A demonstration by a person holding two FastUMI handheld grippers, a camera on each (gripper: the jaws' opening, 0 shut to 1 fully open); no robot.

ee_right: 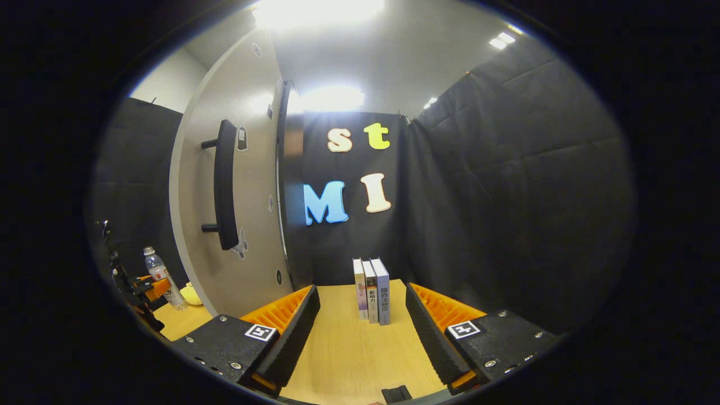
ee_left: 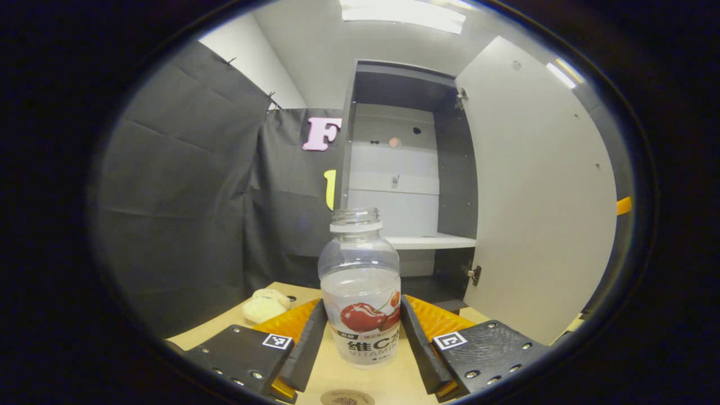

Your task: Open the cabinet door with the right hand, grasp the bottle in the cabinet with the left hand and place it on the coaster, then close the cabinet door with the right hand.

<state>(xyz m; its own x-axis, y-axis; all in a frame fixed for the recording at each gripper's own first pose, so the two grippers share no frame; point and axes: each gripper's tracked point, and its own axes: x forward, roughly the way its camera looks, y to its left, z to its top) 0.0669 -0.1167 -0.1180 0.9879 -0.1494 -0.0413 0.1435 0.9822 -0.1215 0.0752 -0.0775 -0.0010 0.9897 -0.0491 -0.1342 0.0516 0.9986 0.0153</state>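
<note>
Two fingers of the left gripper [ee_left: 360, 343] press the bottle [ee_left: 361, 292] from both sides at lower centre of the left gripper view; it stands upright, out of the cabinet [ee_left: 405, 169], whose door [ee_left: 540, 191] hangs wide at right. I judge the carry to the coaster [ee_left: 347, 398] is in hand: a round disc peeks at the bottom edge, just below the bottle. Whether the bottle's base touches the table [ee_left: 315, 371] I cannot tell. Next comes lowering onto that disc, then letting go. In the right gripper view the right gripper [ee_right: 363, 332] is wide and empty over bare table, books [ee_right: 371, 289] ahead, the door handle [ee_right: 226, 185] at upper left with free room to reach it
</note>
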